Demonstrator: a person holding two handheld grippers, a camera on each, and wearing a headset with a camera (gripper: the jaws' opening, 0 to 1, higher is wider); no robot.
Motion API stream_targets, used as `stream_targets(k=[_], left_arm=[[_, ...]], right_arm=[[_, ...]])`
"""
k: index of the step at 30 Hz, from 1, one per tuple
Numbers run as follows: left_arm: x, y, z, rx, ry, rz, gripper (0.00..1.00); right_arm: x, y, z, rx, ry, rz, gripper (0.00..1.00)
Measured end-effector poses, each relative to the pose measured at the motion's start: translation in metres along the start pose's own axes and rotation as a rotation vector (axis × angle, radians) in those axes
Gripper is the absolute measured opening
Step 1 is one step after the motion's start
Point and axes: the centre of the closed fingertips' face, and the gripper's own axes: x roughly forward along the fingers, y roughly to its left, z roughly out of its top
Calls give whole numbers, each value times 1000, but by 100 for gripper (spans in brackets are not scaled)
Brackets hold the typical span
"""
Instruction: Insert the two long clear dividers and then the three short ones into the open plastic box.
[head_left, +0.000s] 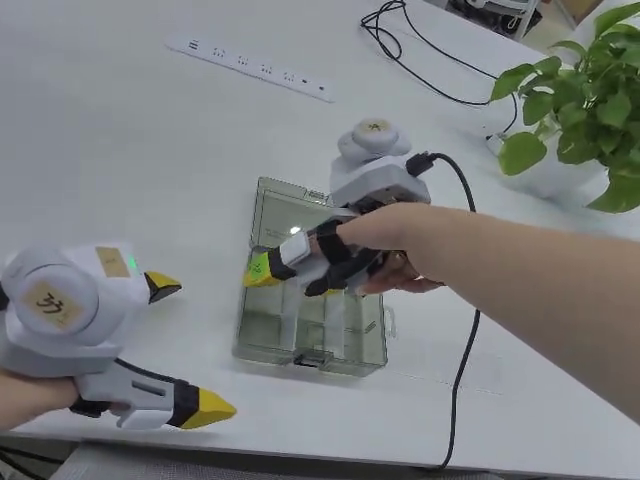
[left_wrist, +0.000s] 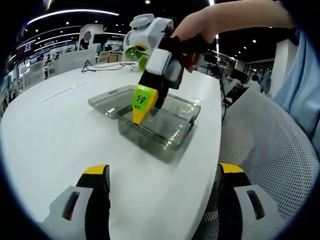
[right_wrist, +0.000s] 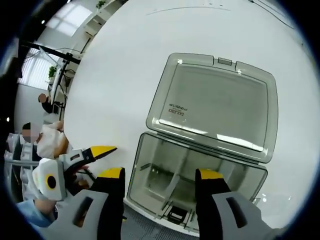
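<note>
**Left gripper idle while the right works inside the box**

Left gripper (head_left: 190, 345), nearest the head camera and well short of the box (head_left: 262, 352), is released. Its yellow-tipped jaws stand wide with nothing between them, pointing toward the box from the person's side. Right gripper (head_left: 288, 280) hangs over the box's base with its tips dipped just inside, near the hinge. The lid (head_left: 288, 205) lies flat open on the far side of that hinge. In the right gripper view the jaws stand apart above the base. I make out no divider pinched between them, though a clear piece would be hard to see there.

Pale strips in the base look like dividers (head_left: 335, 325) standing lengthwise. How many are fully seated I cannot tell.

The step in hand is probably setting or pressing a divider home. To do it well, hold the strip upright and line up both ends with the wall slots before pushing. Then press evenly along the top edge, not at one end, or it may jam askew. The box looks light and the table smooth, so it may slide under a sideways push. The left gripper could come in and brace the box's near wall. Let go only once the strip's top sits level with its neighbours. The cable (head_left: 465, 345) runs just beside the box, so the arm should keep off it.
</note>
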Motion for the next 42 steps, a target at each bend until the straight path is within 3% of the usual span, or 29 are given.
stream_targets(k=[7, 12, 13, 18, 22, 24, 25, 28, 30, 32, 34, 37, 39, 42], left_arm=[[-1, 0, 4, 8, 5, 1, 91], [-2, 0, 10, 16, 4, 6, 91], [-2, 0, 11, 14, 1, 6, 91], [-4, 3, 18, -34, -32, 18, 91], [-8, 4, 21, -61, -49, 25, 91], [-9, 4, 21, -63, -46, 30, 91], [-9, 4, 21, -63, -46, 31, 91], [-11, 5, 23, -63, -47, 38, 90], [-11, 5, 23, -65, -47, 41, 90], [-11, 5, 24, -69, -47, 44, 90], [-12, 5, 25, -74, -51, 47, 90], [-12, 4, 27, -73, -50, 52, 90], [-14, 4, 29, -75, -51, 58, 90], [-15, 5, 32, -81, -58, 68, 90]], right_arm=[[-6, 17, 6, 14, -53, 76, 72], [-15, 31, 7, -44, -76, 124, 77], [-12, 28, 9, -52, -79, 131, 77], [-23, 42, 18, -96, -161, 194, 83], [-32, 48, 25, -178, -221, 251, 90], [-39, 51, 21, -170, -220, 261, 90], [-43, 57, 19, -181, -239, 294, 90], [-51, 60, 14, -188, -258, 313, 90], [-58, 67, 11, -207, -285, 354, 90], [-60, 64, 10, -204, -293, 366, 90], [-68, 66, 11, -236, -344, 401, 91], [-76, 66, 11, -253, -386, 413, 93], [-84, 59, 16, -299, -461, 418, 96], [-88, 45, 11, -366, -478, 407, 97]])
